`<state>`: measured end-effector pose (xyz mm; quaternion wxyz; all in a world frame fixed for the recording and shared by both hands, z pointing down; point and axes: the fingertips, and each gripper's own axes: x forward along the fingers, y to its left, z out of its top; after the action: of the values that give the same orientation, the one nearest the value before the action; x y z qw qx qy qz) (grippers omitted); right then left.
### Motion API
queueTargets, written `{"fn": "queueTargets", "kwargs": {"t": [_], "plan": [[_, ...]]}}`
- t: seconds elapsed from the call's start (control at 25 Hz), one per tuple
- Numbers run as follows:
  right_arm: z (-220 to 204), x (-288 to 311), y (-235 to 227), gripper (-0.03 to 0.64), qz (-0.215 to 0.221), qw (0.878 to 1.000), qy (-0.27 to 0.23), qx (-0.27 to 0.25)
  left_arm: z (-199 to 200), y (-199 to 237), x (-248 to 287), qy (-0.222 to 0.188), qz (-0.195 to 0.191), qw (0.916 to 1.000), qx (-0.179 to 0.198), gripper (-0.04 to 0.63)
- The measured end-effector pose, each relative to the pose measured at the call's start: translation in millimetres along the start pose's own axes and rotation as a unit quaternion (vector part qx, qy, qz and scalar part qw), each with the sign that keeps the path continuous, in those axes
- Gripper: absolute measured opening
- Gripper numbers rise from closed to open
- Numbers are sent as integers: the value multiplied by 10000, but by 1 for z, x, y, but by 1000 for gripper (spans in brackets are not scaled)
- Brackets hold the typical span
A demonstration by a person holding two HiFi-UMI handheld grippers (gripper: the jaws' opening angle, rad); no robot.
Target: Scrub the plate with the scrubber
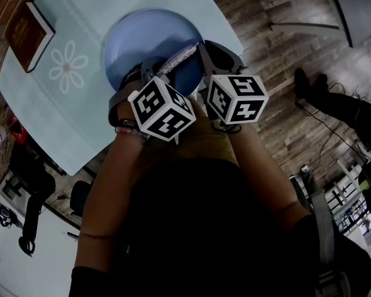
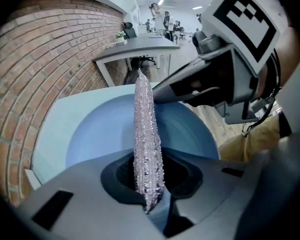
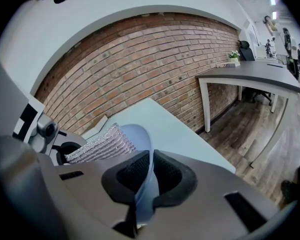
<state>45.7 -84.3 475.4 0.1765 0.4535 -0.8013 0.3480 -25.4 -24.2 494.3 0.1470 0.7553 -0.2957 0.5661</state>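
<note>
A round blue plate (image 1: pixel 142 42) is held up over the pale table, seen edge-on in the right gripper view as the plate (image 3: pixel 142 149). My right gripper (image 3: pixel 149 181) is shut on its rim. A silvery, sparkly scrubber (image 2: pixel 147 139) stands edge-on between the jaws of my left gripper (image 2: pixel 152 189), which is shut on it. The scrubber (image 1: pixel 179 59) lies against the plate's face (image 2: pixel 100 134), and the scrubber (image 3: pixel 101 146) shows left of the rim in the right gripper view. The right gripper (image 1: pixel 219 57) sits at the plate's right edge, the left gripper (image 1: pixel 149 73) below the plate.
A pale blue table (image 1: pixel 80 104) with a white flower print (image 1: pixel 68 67) lies under the plate. A dark red book (image 1: pixel 28 34) rests at its far left corner. A brick wall (image 3: pixel 140 69) and a grey desk (image 3: pixel 260 74) stand beyond. Wooden floor (image 1: pixel 284 54) lies to the right.
</note>
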Motion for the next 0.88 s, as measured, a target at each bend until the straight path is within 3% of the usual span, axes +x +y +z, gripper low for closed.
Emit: {"fn": "queueTargets", "kwargs": {"t": [0.28,0.56,0.72,0.88], "plan": [[1,2,0,54,-10,10000,24,-37,-3,52,5,121,565,9983,-14,80],[1,2,0,54,-37,10000,42,-77,-50,89,-5,601,1070,9924,-80,78],[1,2,0,54,-41,10000,28,-62,-73,70,-15,736,871,9935,16,78],[1,1,-1,54,-27,10000,52,-24,-81,27,-22,750,218,9964,344,78]]}}
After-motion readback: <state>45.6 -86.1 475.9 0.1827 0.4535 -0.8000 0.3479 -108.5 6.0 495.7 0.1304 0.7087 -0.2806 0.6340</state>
